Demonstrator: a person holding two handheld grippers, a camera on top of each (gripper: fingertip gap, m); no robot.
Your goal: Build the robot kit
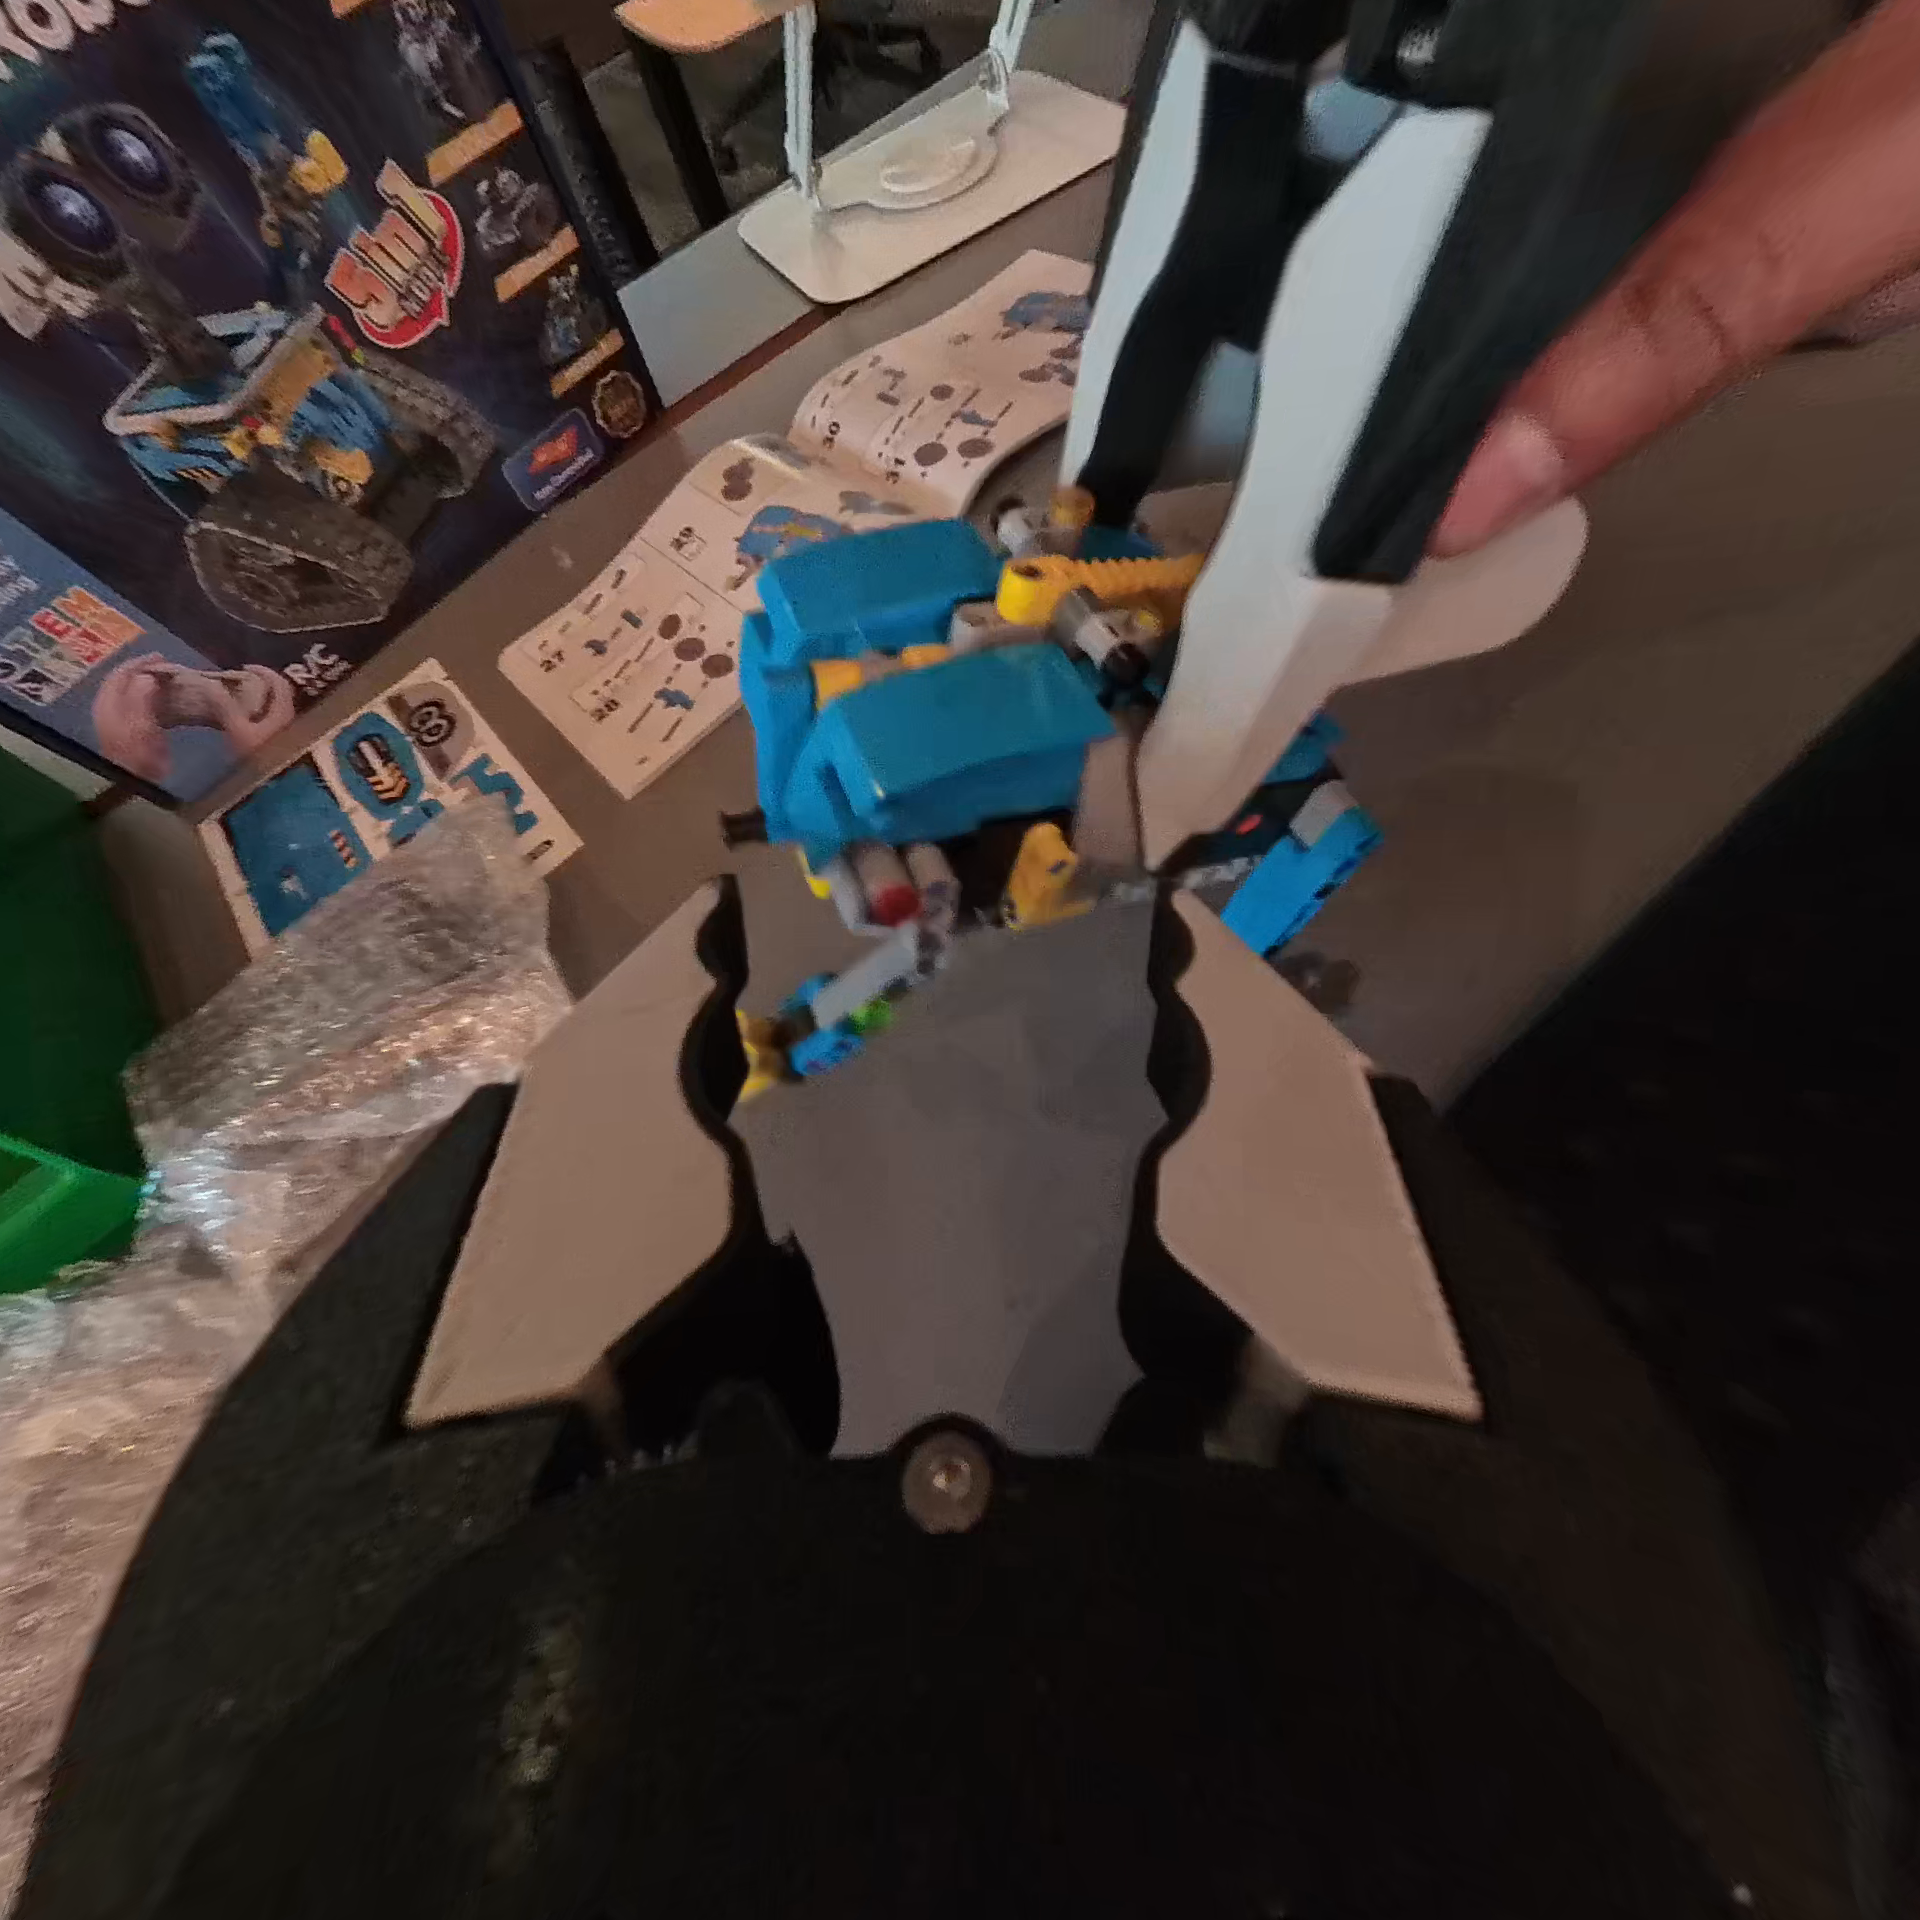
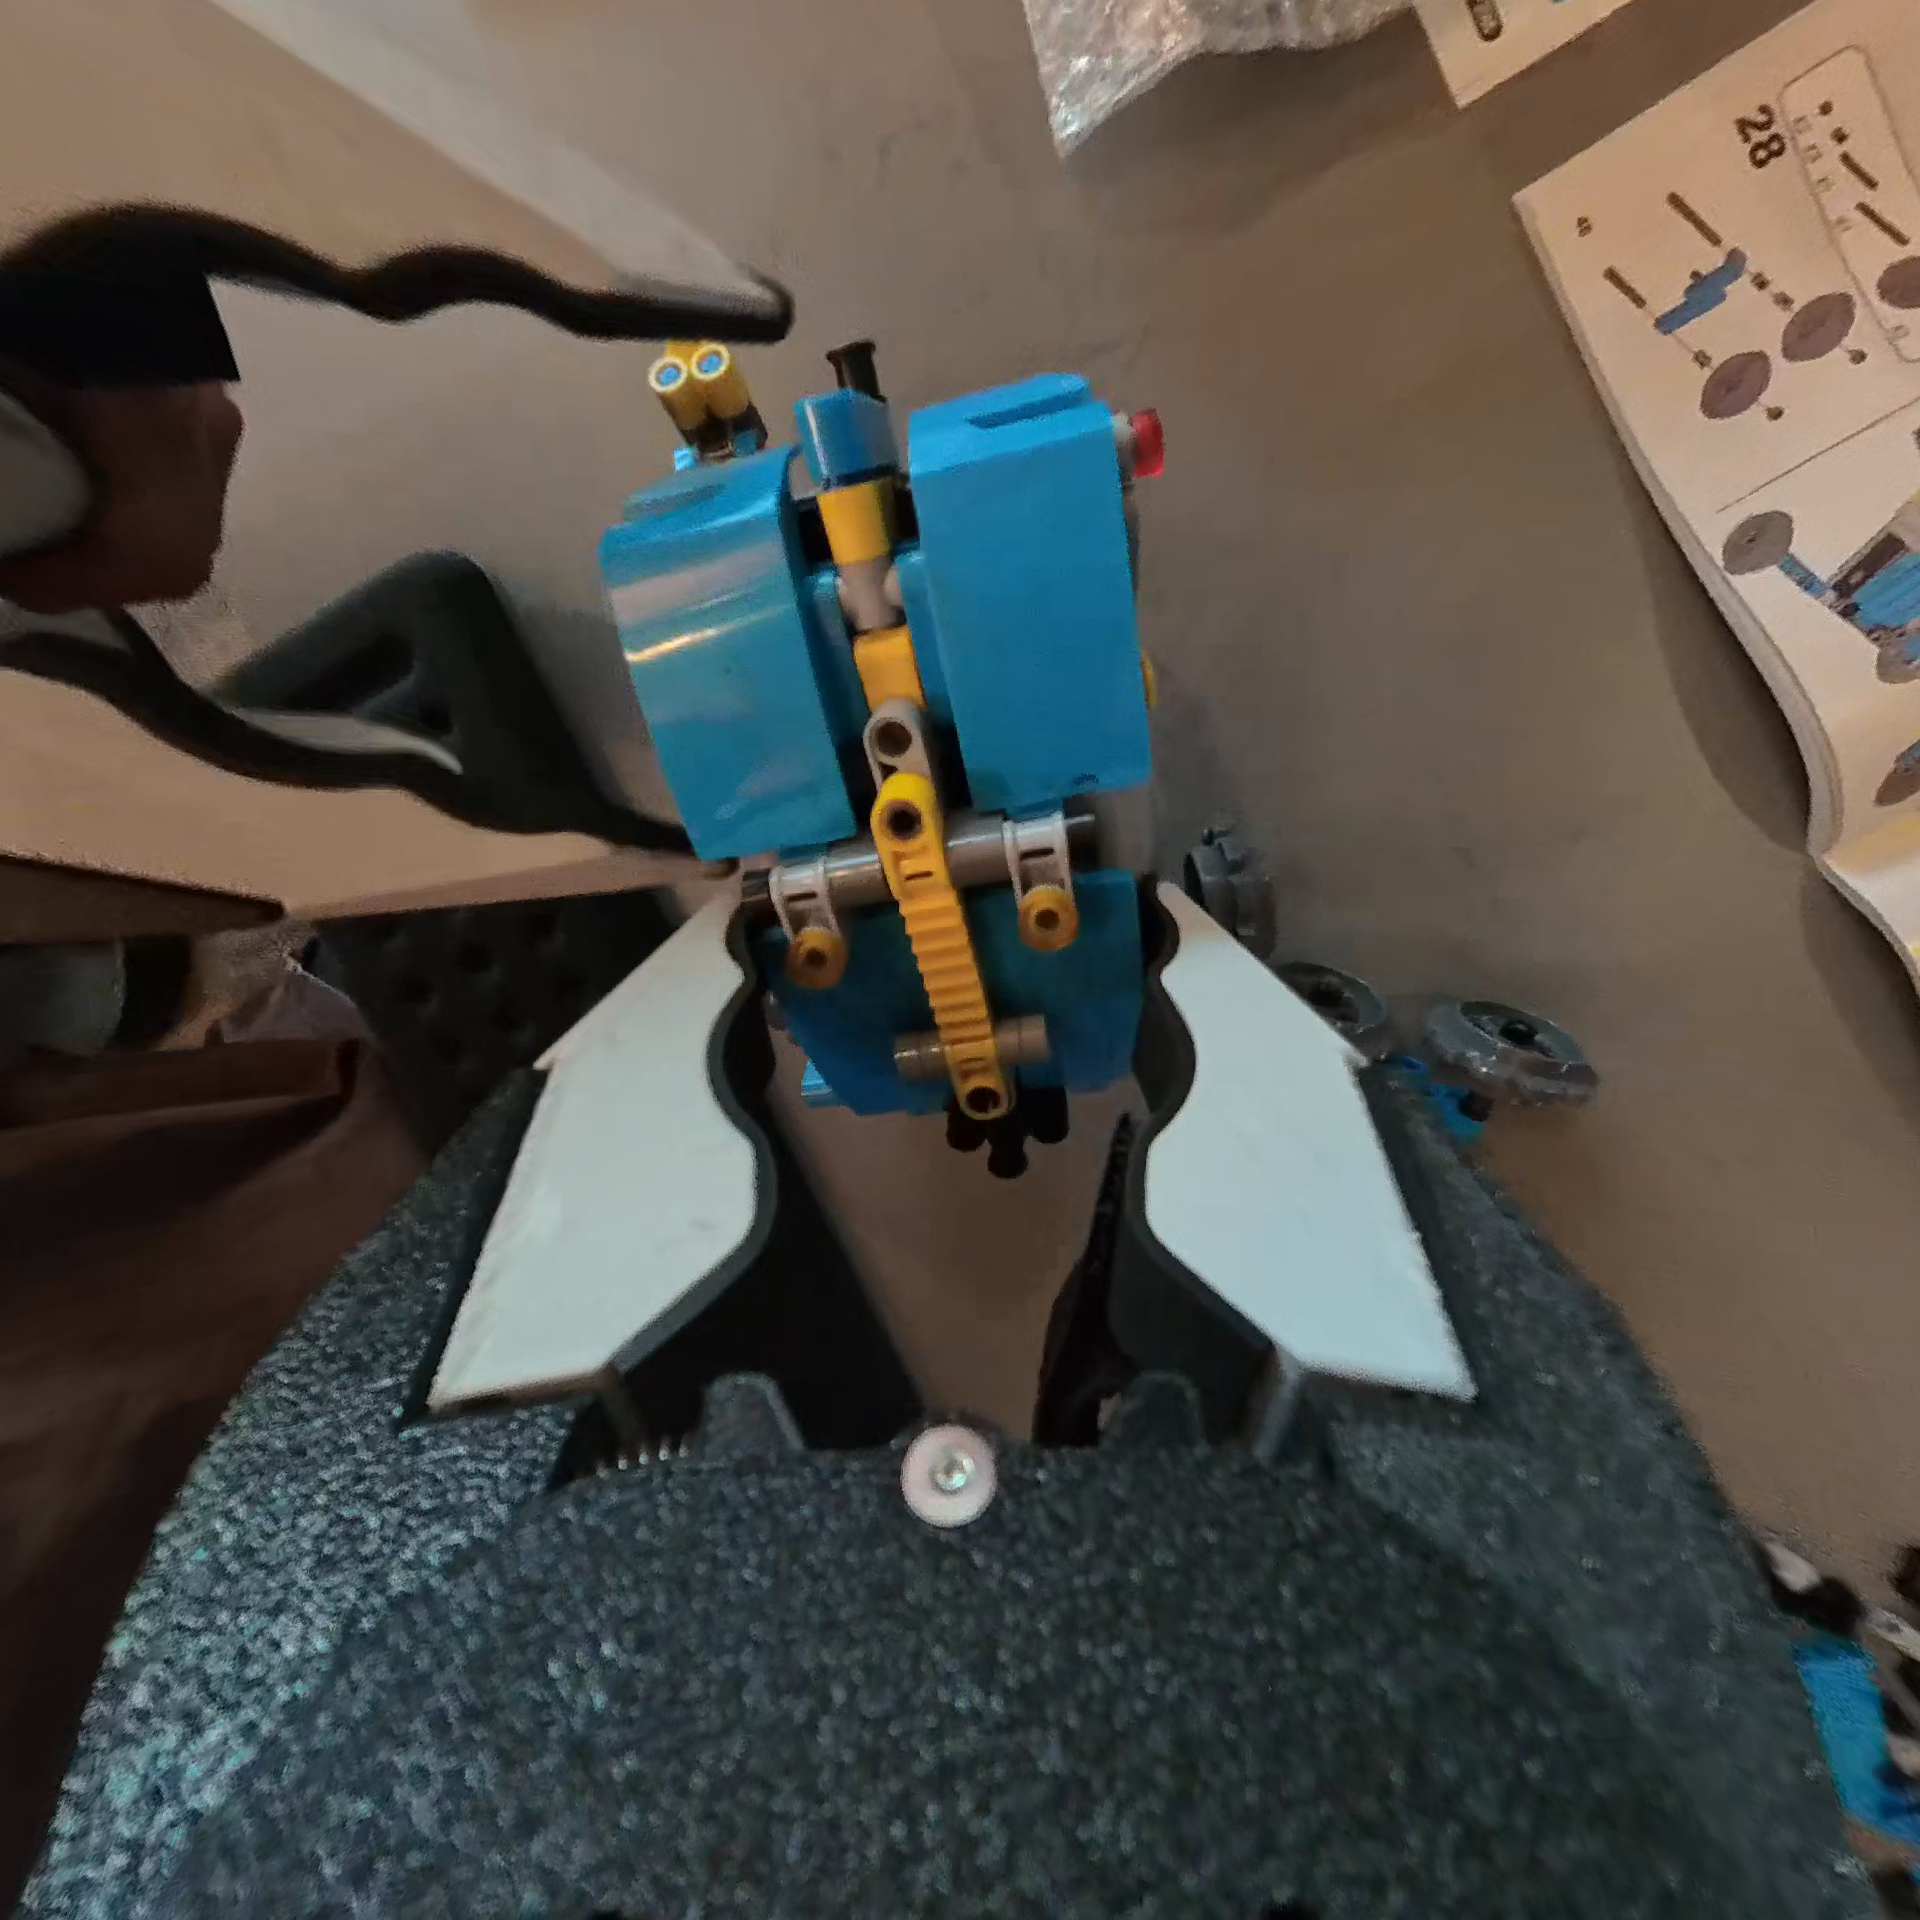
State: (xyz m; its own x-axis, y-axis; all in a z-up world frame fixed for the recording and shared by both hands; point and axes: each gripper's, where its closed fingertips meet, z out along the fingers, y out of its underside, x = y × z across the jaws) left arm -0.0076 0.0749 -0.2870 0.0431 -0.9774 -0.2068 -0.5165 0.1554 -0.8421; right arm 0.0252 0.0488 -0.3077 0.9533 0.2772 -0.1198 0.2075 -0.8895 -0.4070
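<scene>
Right wrist view showed the right tool pinching the blue and yellow brick model at its lower end, raised off the bench. Left tool stood spread beside it, gripping nothing.

A grey-brown tabletop is seen under dim, warm light. A white flat-based stand has been left at its far end, with dark furniture blurred behind it.
</scene>
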